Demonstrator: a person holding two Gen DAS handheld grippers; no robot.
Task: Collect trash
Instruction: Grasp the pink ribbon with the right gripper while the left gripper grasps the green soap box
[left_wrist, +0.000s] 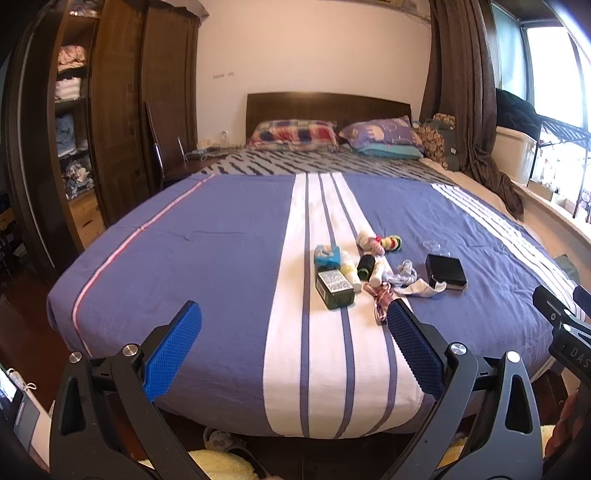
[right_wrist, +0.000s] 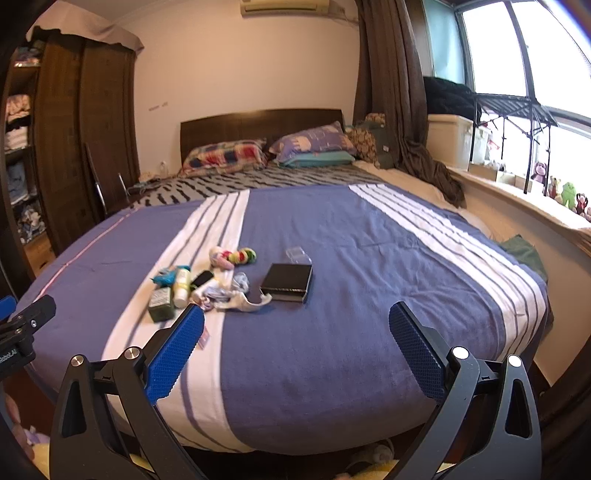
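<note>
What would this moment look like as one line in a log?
left gripper: open, empty | right gripper: open, empty | small clutter pile, flat black box: on blue striped bedspread, untouched

A: Quick tally on the bed (left_wrist: 221, 258) — pillows?
B: Two up top, a plaid pillow (left_wrist: 295, 134) and a purple pillow (left_wrist: 382, 133).
A: And the clutter?
B: One black box (left_wrist: 446, 270), one dark green carton (left_wrist: 334, 288), one teal packet (left_wrist: 326, 256), one clear plastic lid (right_wrist: 298, 255), one striped sock bundle (left_wrist: 384, 242).
</note>
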